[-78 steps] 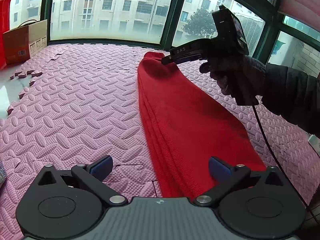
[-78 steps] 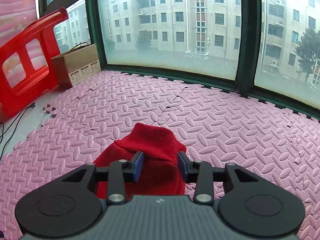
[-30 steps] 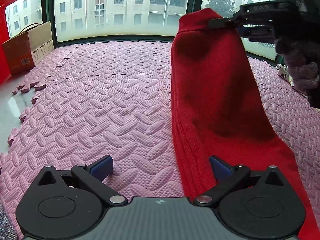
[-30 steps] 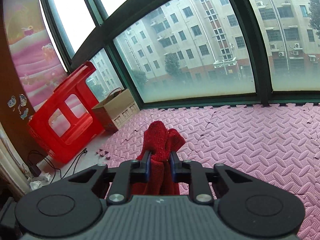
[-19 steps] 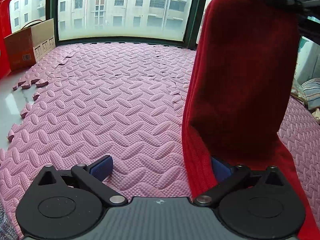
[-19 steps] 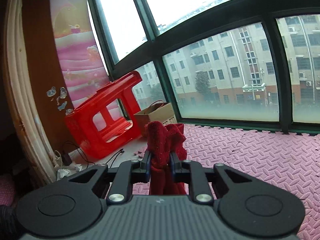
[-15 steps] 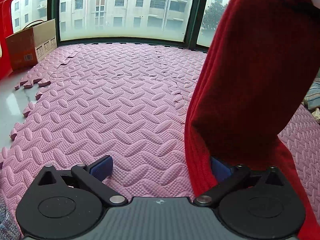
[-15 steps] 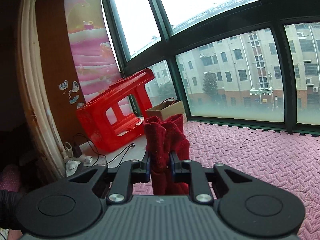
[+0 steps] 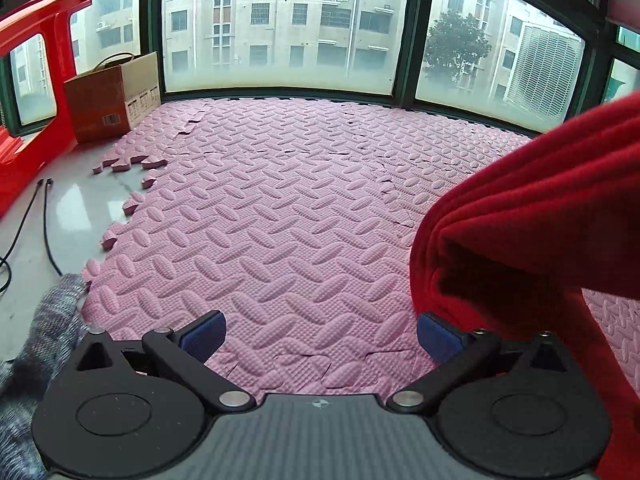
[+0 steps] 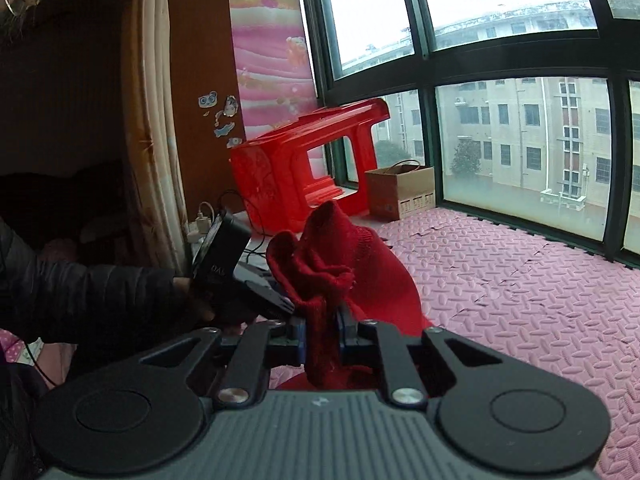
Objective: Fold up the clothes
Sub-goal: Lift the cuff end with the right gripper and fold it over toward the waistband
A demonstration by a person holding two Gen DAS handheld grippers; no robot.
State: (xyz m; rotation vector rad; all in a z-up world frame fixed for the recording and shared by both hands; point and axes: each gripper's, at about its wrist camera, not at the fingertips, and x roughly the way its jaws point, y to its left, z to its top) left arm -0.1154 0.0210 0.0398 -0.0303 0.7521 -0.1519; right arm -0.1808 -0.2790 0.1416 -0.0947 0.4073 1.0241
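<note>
Tongs on the right [image 10: 322,338] are pinched tight on a bunched end of the red sweater [image 10: 332,276], their jaws having just closed a little further on the cloth, while the left tongs [image 9: 318,330] stand spread, with only the pink foam mat [image 9: 280,208] between them. Folding looks partway done, I judge: the sweater is already gathered into long layered folds and its end is lifted over the mat; it has yet to be laid down and squared. Beyond stand a cardboard box [image 9: 116,94] and windows.

Black gripper [image 10: 322,338] linkages – silver screws, blue pads – dark padded sleeve [image 10: 84,296].
</note>
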